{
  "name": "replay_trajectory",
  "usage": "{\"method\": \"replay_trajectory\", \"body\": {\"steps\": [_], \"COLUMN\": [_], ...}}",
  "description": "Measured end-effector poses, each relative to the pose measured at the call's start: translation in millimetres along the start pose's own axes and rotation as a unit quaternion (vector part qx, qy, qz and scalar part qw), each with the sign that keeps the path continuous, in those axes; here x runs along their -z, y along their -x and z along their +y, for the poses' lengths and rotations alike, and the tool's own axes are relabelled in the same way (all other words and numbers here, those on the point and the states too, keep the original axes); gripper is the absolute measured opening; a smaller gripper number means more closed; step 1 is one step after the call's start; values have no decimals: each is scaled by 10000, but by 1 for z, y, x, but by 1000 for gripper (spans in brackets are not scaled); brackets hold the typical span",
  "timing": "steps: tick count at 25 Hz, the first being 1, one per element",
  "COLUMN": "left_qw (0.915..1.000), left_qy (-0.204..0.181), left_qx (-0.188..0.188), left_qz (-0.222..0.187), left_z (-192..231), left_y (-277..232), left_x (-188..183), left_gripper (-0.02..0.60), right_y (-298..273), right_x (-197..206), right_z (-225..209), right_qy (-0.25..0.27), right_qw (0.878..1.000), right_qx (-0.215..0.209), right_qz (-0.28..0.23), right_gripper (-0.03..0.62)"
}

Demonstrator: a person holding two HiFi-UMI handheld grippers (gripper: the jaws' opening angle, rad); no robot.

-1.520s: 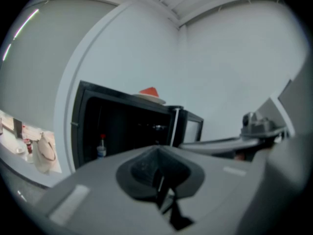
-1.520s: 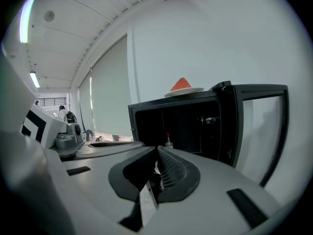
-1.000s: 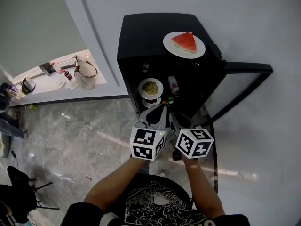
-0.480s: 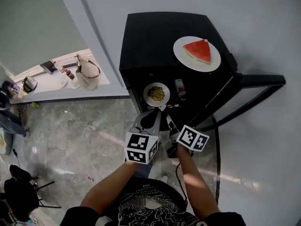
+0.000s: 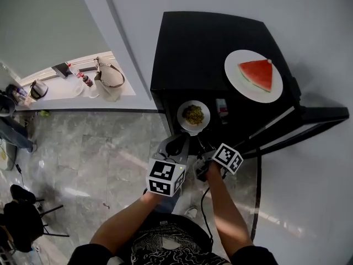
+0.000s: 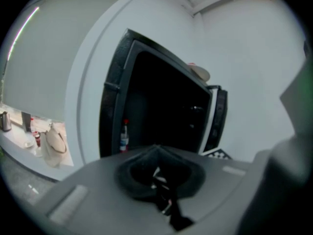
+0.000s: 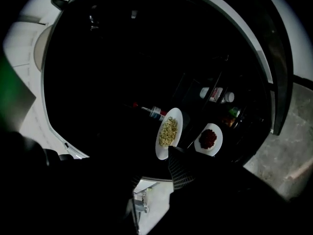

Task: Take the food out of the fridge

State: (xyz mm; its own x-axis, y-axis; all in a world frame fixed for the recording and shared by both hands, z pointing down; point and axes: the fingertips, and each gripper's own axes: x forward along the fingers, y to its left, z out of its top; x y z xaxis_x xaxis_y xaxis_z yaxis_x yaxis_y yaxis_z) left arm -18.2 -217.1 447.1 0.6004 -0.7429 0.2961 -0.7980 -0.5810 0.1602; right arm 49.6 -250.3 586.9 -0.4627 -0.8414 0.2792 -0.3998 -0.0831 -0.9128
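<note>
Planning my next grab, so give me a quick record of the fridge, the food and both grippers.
fridge: black, door open
on top: watermelon plate
inside: plate of yellow-green food; plate of red food one level lower
left gripper: shut, empty
right gripper: jaws have just been opening, nothing between them, pointed at the two inner plates

Domestic-looking indoor room: black mini fridge (image 5: 201, 43) against white wall (image 5: 309, 21), grey marble floor (image 5: 94, 159) in front of fridge, ledge (image 5: 130, 83) left of fridge with handbag (image 5: 110, 77) and bottles (image 5: 86, 80)
</note>
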Motion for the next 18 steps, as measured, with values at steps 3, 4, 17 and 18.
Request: {"method": "replay_trajectory", "body": {"steps": [3,4,17,18], "left_qw": [10000,9999,9994,9994], "left_qy": [-11,-35,-121,-118], "left_qx": [-7,7,-43,-58], "left_qz": [68,101,328,333], "left_z": [6,7,21,22], "left_y": [-2,-4,-10,-9], "left_x": [3,5,14,15], "left_gripper": [2,2,2,2], "right_y": [-15,-20,-62,-62], "right_x": [3,4,19,20], "right_z": [-11,-14,-28,-29], "right_qy": [-259,-349,-1475,-1602], "right_qw": [9997,9994,9888,9868], "right_qx": [31,48,-120,-147], "right_qz": [14,24,185,174], "right_gripper": [109,114,80,69]}}
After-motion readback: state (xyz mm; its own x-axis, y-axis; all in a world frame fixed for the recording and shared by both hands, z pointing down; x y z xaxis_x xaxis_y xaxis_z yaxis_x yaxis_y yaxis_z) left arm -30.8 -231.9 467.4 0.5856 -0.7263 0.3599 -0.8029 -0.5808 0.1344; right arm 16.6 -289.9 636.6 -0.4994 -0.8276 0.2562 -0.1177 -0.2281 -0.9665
